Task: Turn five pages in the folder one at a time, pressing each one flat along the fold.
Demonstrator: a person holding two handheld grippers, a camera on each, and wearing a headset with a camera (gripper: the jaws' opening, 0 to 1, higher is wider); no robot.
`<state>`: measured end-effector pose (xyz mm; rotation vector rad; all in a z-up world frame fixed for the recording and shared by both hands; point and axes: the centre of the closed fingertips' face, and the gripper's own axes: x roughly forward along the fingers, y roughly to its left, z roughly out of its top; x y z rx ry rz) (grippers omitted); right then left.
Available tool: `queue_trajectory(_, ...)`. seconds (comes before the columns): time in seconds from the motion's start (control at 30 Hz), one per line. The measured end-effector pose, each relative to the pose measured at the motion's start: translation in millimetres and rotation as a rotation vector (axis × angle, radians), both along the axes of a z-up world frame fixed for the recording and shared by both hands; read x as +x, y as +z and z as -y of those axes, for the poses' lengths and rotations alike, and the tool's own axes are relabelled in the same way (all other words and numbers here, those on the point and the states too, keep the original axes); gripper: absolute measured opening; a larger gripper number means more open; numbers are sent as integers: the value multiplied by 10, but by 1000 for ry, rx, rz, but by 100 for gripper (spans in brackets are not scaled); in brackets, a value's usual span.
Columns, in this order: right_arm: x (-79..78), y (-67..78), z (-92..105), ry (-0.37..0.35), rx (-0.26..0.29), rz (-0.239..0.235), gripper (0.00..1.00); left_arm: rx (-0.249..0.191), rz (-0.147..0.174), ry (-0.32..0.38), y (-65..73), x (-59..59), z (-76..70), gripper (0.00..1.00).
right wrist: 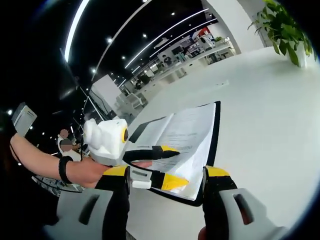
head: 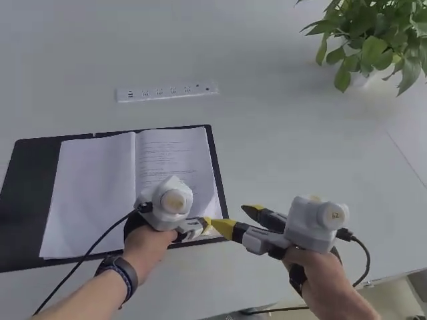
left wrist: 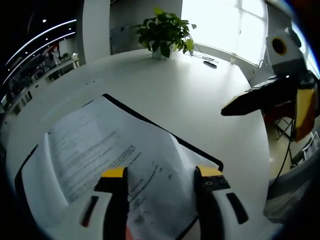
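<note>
Left gripper view: folder [left wrist: 100, 145] (under parted jaws)

The left hand [head: 150, 241] grips the left tongs [left wrist: 161, 172] from below, forearm [head: 87, 297] reaching in from the near left. These tongs point right, jaws spread wide and level with each other. The right hand [head: 320, 277] holds the right tongs [right wrist: 166, 171] near the right edge of the desk, pointing left toward the other pair, jaws also wide apart. The tips of the two pairs sit just beside each other, between the hands.
</note>
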<state>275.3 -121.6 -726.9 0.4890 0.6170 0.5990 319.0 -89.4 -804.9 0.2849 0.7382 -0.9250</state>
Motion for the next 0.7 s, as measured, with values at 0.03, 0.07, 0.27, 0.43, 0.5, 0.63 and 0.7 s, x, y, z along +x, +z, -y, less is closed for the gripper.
queue_trajectory(0.03,56,-39,-17,-4,3,-4,57,1,2,1,0,0,-1,53)
queue_trajectory(0.07,91,-63,-35,-4,7,-10,55,0,2,2,-1,2,-2,53)
queue_trajectory(0.27,322,-215,-190,2,38,-49,52,-4,0,8,0,0,-7,53)
queue_trajectory(0.43,440,-332,-242,8,57,-80,51,-7,2,8,-5,2,-8,53)
queue_trajectory(0.5,468,-376,-237,5,63,-93,50,-10,1,14,-4,4,-8,53)
queue_trajectory(0.63,528,-462,-196,-25,94,-120,48,-13,2,22,-5,3,-2,53)
queue_trajectory(0.7,552,-470,-188,-35,106,-126,46,-17,2,27,-2,-3,-1,54)
